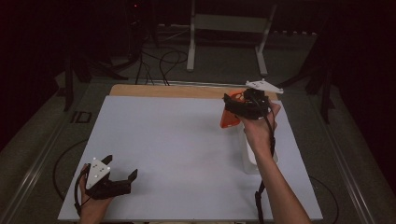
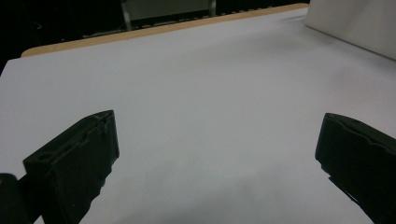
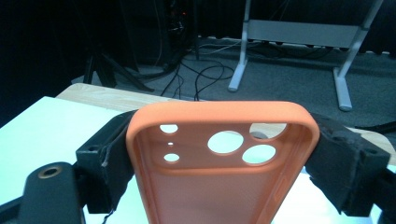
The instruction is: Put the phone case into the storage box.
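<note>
Orange case [image 3: 219, 163] gripped across its sides by the right tongs [image 1: 247, 106].
Left tongs [image 1: 119, 179] gape wide, holding nothing, low over the white table [image 1: 177, 140].

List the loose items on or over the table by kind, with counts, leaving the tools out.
Orange phone case: 1, held by the right tool
White box: 1, on the white table
Total: 2

The left tool [image 1: 122, 179] sits at the table's [image 1: 177, 149] near-left corner, the right tool [image 1: 233, 108] far right.
</note>
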A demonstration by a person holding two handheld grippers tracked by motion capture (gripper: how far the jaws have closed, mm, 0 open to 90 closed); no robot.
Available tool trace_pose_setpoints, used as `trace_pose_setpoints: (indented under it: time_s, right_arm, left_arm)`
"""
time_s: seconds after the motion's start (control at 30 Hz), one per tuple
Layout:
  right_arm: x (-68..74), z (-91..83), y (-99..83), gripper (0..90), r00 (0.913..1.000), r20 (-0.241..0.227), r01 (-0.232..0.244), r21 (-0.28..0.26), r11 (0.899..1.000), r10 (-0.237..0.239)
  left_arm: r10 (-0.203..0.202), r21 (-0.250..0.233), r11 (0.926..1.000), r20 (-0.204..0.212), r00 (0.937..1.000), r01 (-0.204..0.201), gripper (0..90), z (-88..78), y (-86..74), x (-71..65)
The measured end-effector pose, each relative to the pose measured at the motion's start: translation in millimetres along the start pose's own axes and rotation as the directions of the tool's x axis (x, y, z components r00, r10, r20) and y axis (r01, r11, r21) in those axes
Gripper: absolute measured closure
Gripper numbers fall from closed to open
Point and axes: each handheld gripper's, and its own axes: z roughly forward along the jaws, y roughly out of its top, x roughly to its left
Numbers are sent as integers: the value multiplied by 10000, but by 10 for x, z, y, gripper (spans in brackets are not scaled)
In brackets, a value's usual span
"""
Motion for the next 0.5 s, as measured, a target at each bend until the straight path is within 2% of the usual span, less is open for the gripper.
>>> trace_pose_setpoints:
  time_s: [0.5]
  right_arm:
    - [-129, 60, 40, 161, 9991, 415, -126, 20, 9999, 125]
  left_arm:
    - [-13, 14, 10000, -13, 10000, 13, 6, -2, -3, 4]
